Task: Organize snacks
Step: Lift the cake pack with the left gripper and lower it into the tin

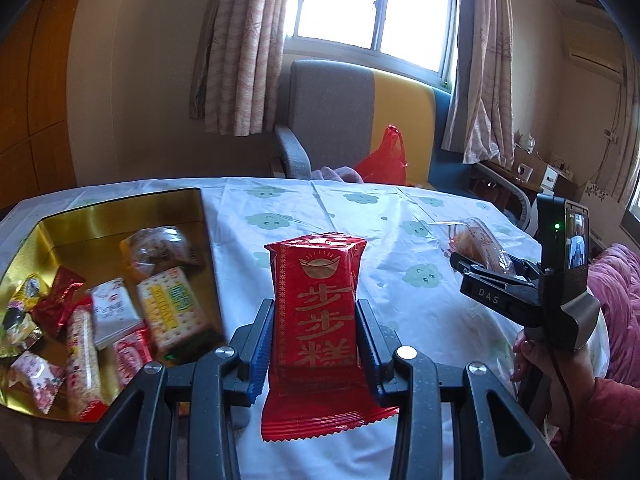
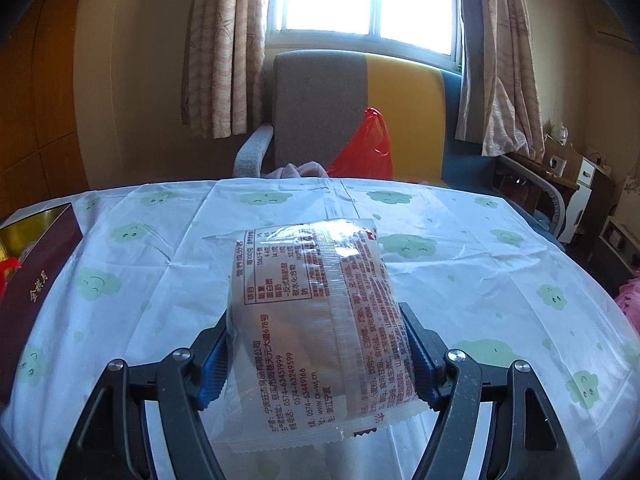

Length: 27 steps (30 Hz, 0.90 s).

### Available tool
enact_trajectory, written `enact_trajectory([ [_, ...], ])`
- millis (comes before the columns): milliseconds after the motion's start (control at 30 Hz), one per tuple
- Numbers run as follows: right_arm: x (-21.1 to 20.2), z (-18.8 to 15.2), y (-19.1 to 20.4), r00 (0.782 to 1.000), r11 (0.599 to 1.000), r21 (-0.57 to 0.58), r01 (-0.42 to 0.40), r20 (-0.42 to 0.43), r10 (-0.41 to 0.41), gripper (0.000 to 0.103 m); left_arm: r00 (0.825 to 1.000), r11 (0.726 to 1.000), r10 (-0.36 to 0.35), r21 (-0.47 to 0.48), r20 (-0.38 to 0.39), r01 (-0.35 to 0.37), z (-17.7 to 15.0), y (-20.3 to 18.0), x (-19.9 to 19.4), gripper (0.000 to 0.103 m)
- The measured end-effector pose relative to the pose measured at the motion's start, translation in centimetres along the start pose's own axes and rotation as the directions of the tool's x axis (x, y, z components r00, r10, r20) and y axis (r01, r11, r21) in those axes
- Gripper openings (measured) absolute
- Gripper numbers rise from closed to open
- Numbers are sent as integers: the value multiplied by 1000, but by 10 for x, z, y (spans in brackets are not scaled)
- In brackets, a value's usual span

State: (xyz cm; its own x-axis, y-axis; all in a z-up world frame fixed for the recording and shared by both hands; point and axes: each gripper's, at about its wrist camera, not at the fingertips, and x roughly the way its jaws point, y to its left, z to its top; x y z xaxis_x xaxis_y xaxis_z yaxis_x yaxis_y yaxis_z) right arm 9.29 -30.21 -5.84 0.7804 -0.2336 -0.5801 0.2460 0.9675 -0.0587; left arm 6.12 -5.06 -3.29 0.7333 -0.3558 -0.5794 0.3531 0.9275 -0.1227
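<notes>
**Both hands loaded, box is off to your left**

Biggest thing first: the surface [image 2: 460, 280] with the cloud-print cloth is bare in the middle, and the gold box [image 1: 120, 216] sits at its left edge, already holding a pile of snacks. Your left gripper [image 1: 316, 344] is the nearer one to it, just right of the box, jaws clamped on the red cake packet [image 1: 316, 312], which stands upright with its long axis pointing away from you. Your right gripper [image 2: 318, 354] is further off to the right, jaws clamped on the clear-wrapped pastry [image 2: 316, 320], also lengthwise along the fingers. I'd guess the red packet goes in first, swinging left over the box wall.
</notes>
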Motion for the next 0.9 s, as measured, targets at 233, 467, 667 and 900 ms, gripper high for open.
enact_trajectory([
  [233,-8,0,-2,1000,1000,2,2,-11,-2,74,999,997,34,-64,11,-33,-5,34,-22,39],
  [467,-25,-4,-6,999,997,70,-20,-32,22,74,998,988,66,-140,20,-63,-7,67,-37,39],
  [667,-44,-6,0,998,992,115,-56,-32,60,74,993,976,116,-186,29,-108,-9,96,-49,39],
  [900,-58,-7,19,995,987,131,-96,-28,101,74,981,946,193,-269,13,-182,-11,143,-57,39],
])
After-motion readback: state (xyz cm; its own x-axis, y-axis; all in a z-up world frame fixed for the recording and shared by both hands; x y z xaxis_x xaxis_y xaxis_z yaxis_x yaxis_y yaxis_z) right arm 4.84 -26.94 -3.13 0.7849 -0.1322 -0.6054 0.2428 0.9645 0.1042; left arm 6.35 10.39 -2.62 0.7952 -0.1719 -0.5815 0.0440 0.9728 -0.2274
